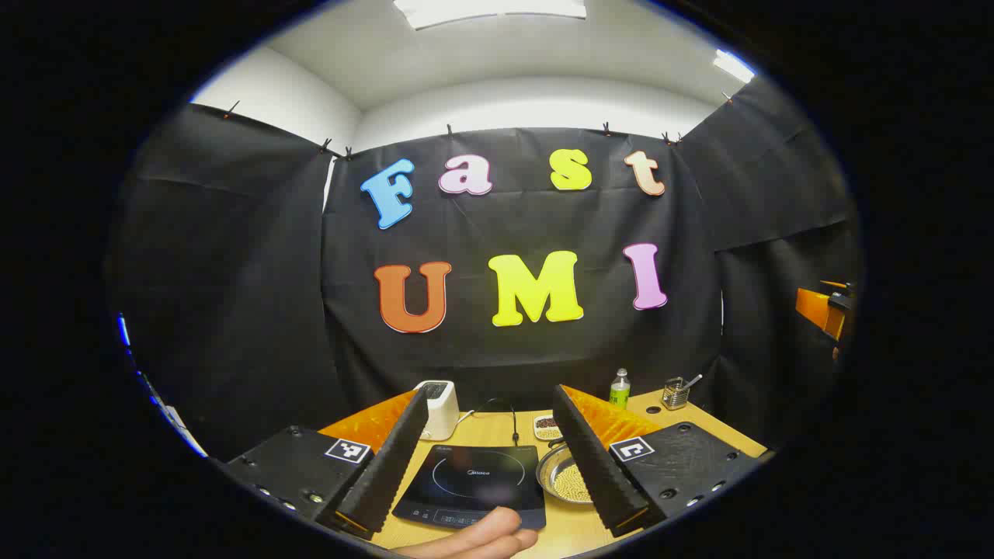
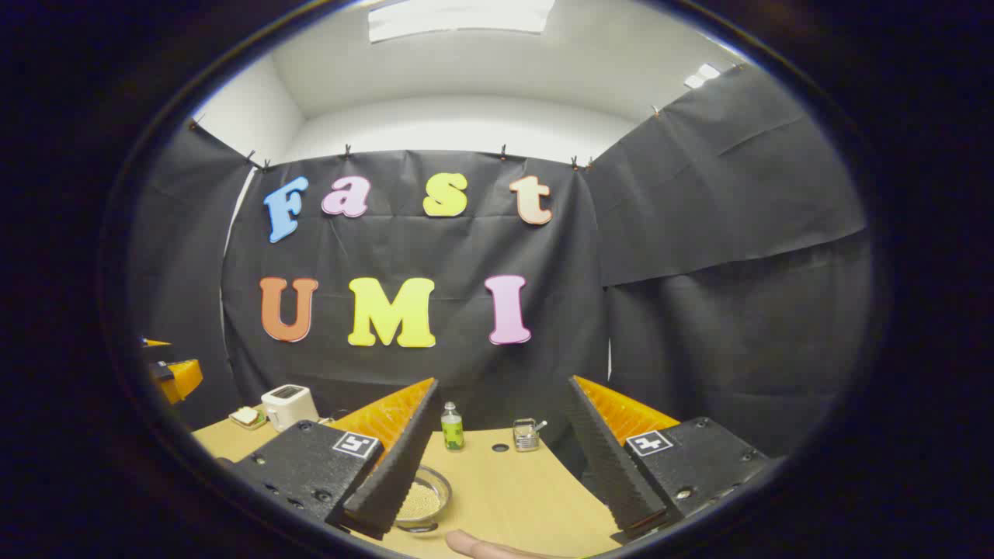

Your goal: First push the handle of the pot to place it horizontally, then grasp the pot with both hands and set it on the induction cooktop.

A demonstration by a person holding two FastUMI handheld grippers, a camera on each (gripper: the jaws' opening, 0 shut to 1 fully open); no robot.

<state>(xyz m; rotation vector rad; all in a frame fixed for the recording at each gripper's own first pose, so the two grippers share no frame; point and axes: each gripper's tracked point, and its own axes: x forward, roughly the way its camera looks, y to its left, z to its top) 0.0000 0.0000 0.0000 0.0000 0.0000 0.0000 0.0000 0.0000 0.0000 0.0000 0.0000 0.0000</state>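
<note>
glossy glass cooktop (image 1: 475, 485), matt wooden table (image 2: 512, 485)

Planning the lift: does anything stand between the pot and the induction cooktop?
Nothing visible. In the left gripper view the pot sits just beside the induction cooktop, whose top is bare; a hand lies at its near edge.

On the table (image 1: 703, 419), the induction cooktop (image 1: 475, 485) lies left of the pot (image 1: 565, 475), with the toaster (image 1: 439, 407) behind the cooktop and the bottle (image 1: 619, 388) behind the pot.

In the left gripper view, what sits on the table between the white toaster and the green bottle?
A black power cord and a small dish of dark beans lie between the toaster and the bottle, behind the induction cooktop.
</note>
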